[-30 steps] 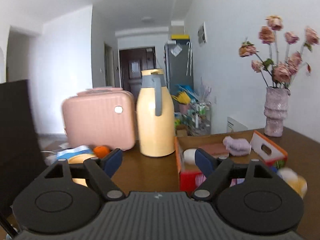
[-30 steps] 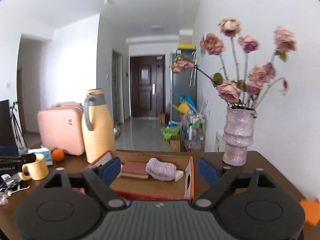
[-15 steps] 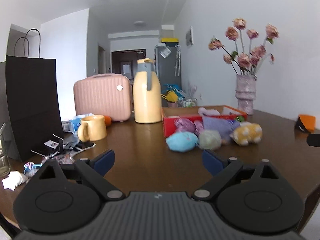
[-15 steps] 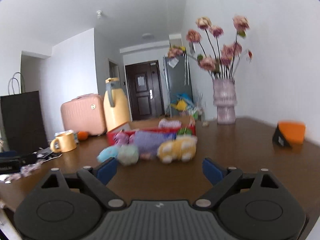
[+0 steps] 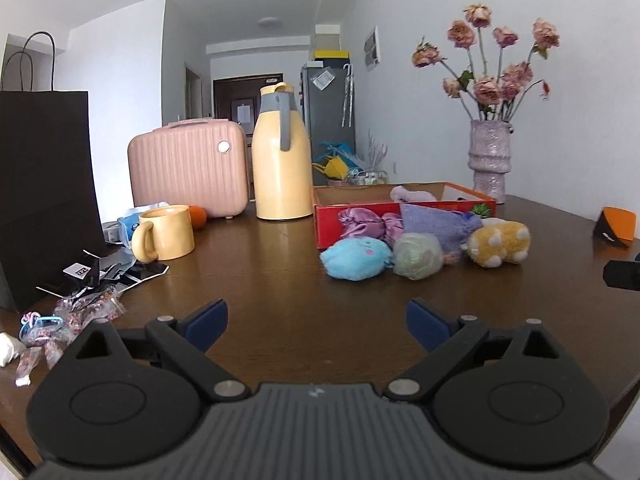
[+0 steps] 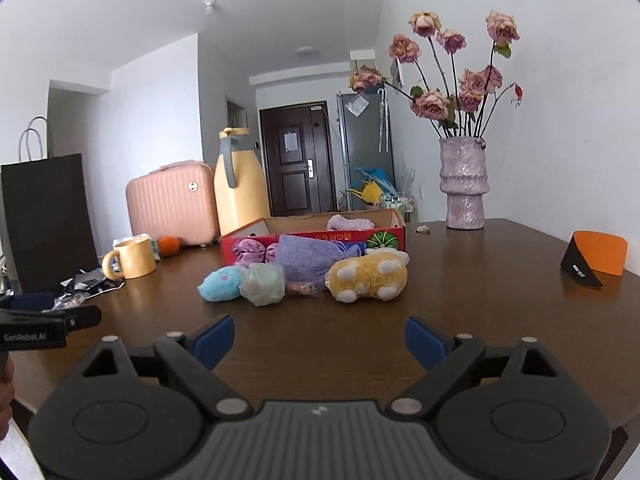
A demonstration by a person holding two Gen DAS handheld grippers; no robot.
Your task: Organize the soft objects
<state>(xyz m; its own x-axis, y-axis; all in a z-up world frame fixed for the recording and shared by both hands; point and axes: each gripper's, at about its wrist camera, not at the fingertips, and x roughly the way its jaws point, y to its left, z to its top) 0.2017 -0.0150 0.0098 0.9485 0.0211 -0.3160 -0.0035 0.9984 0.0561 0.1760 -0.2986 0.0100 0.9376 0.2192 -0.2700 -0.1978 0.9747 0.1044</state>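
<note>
Soft things lie on the brown table in front of a red cardboard box [image 5: 404,216] [image 6: 312,240]: a blue plush [image 5: 354,258] [image 6: 219,283], a pale green ball [image 5: 418,255] [image 6: 264,283], a yellow spotted plush [image 5: 500,243] [image 6: 368,276], a purple cloth [image 5: 438,222] [image 6: 310,256] and a shiny pink pouch [image 5: 360,220] [image 6: 252,251]. A lilac soft item [image 5: 412,193] [image 6: 350,223] lies inside the box. My left gripper [image 5: 316,316] is open and empty, well short of the toys. My right gripper [image 6: 318,334] is open and empty, also short of them.
A yellow jug [image 5: 282,160], a pink case [image 5: 188,168], a yellow mug [image 5: 166,232], an orange [image 5: 197,216] and a black paper bag [image 5: 44,192] stand at the left, with wrappers [image 5: 80,304] near the edge. A vase of flowers [image 6: 464,184] and an orange object [image 6: 596,258] stand at the right.
Both grippers have pulled back from over the box to the near side of the table and dropped lower. The toys in front of the box have come into view. Jaws stay open.
</note>
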